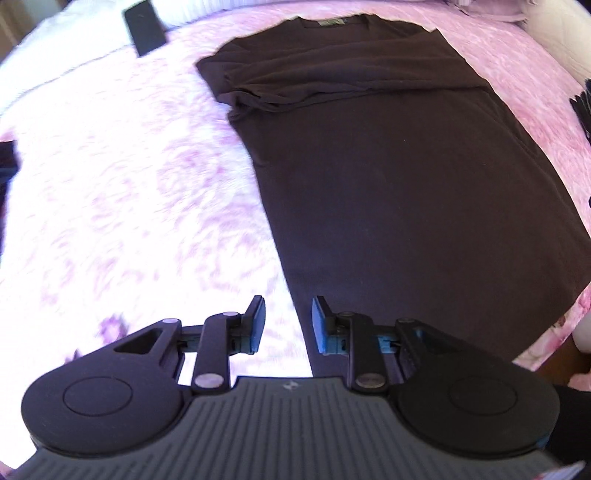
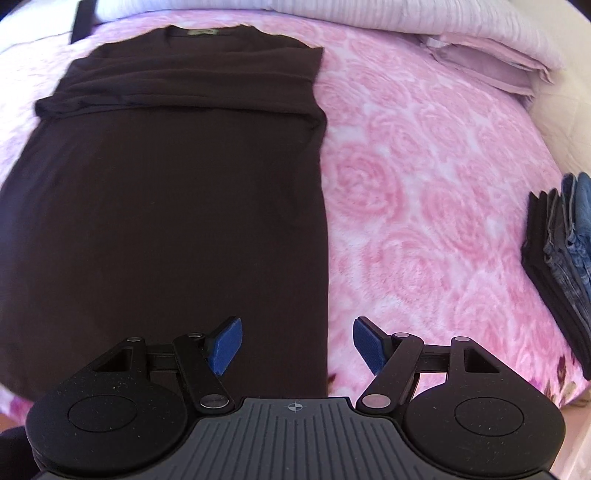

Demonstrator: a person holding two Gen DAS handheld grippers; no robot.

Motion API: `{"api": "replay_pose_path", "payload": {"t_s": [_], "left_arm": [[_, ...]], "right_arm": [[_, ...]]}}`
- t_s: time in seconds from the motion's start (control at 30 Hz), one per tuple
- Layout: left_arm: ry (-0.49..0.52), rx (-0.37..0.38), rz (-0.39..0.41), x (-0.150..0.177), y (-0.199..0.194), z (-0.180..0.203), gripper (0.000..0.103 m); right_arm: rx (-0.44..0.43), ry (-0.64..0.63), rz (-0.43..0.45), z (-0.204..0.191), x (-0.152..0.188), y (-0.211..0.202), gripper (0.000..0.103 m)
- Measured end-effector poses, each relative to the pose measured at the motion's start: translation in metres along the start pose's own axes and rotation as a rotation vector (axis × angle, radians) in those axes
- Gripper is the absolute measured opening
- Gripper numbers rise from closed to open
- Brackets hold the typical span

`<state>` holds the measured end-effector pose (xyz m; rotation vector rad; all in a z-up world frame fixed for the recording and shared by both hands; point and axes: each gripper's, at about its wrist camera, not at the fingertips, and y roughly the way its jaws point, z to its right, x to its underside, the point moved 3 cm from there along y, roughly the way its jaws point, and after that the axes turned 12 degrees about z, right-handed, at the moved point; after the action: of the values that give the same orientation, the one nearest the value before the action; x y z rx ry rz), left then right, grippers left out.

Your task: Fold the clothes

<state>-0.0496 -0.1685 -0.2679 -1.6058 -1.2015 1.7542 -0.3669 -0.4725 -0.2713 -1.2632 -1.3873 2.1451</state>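
Dark brown t-shirt (image 1: 388, 177) lies flat on the bed, on a pink rose-pattern blanket (image 1: 122, 206), collar and label at 12 o'clock, hem toward the cameras. Both sleeves look folded in across the chest, leaving a long rectangle. Left gripper (image 1: 288, 321): jaws apart, nothing between them, sitting over the shirt's left edge near the hem at 6 o'clock; left blue pad over blanket, right pad over fabric. Can't tell if it's touching the cloth. Right gripper (image 2: 297, 341): jaws wide apart, empty, straddling the shirt's right edge at 6 o'clock; left pad over shirt, right pad over blanket. Stack of folded clothes (image 2: 561, 266), black and denim, at 3 o'clock in the right wrist view, well apart from the shirt. Folded pale bedding (image 2: 491, 62) at 1 o'clock. Flat black object (image 1: 144, 27) at 11 o'clock in the left wrist view, identity unclear.
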Motion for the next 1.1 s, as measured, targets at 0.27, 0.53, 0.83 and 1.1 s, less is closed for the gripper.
{"api": "replay_pose_path", "payload": {"t_s": [0.27, 0.53, 0.83, 1.1], "left_arm": [[0.013, -0.168, 0.027, 0.028, -0.077, 0.066, 0.028], [0.079, -0.203, 0.030, 0.038, -0.122, 0.129, 0.031], [0.141, -0.210, 0.046, 0.033, -0.124, 0.142, 0.032], [0.185, -0.219, 0.048, 0.033, -0.109, 0.144, 0.032]], "right_arm": [[-0.185, -0.163, 0.108, 0.017, 0.014, -0.044, 0.070], [-0.304, -0.407, 0.130, 0.022, 0.030, -0.093, 0.070], [-0.299, -0.450, 0.154, 0.027, 0.038, -0.113, 0.070], [-0.285, -0.461, 0.167, 0.037, 0.031, -0.125, 0.070]]}}
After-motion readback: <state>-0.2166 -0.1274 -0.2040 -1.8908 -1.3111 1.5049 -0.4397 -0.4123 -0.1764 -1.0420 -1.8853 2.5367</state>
